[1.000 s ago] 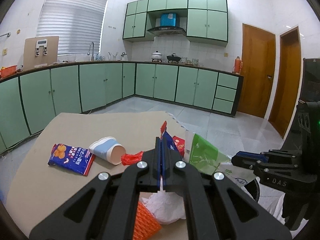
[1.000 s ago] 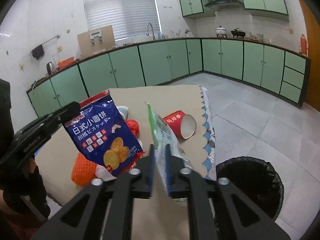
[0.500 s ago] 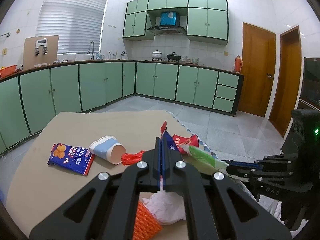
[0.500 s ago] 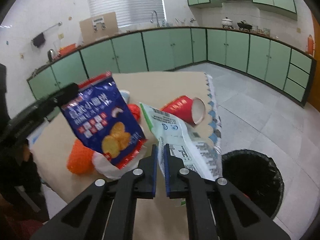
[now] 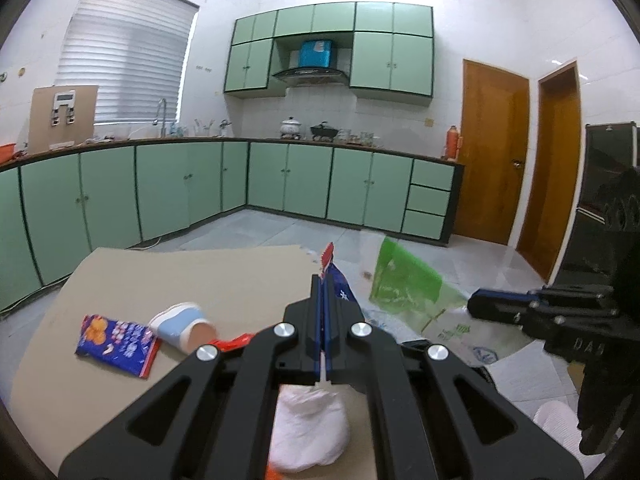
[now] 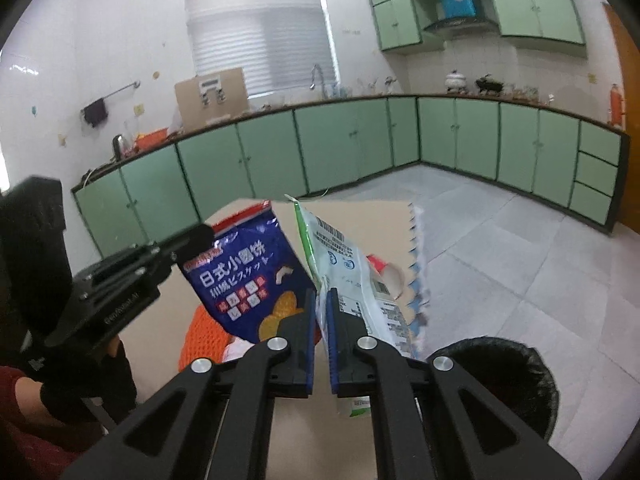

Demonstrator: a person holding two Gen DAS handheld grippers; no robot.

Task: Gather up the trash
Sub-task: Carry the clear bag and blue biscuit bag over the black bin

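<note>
1. The left gripper (image 5: 325,280) was clamped on the top edge of a blue biscuit packet (image 6: 244,276), which hung clear of the table (image 5: 192,276)
2. The right gripper (image 6: 321,300) was pinched on a green-and-white wrapper (image 6: 352,272); its jaws had just finished closing, with the wrapper between them
3. In the right wrist view the two held packets hung side by side above the near edge of the table, the blue one on the left
4. A black-lined trash bin (image 6: 508,376) stood on the floor at lower right, just beside the table's edge and below the wrapper
5. On the table lay a second blue snack packet (image 5: 118,338), a tipped blue-and-white paper cup (image 5: 182,324) just beside it, a red scrap (image 5: 234,342), a white crumpled tissue (image 5: 306,428) and an orange net (image 6: 204,340)
6. A red paper cup (image 6: 386,274) lay on its side near the table's scalloped edge, partly hidden behind the wrapper
</note>
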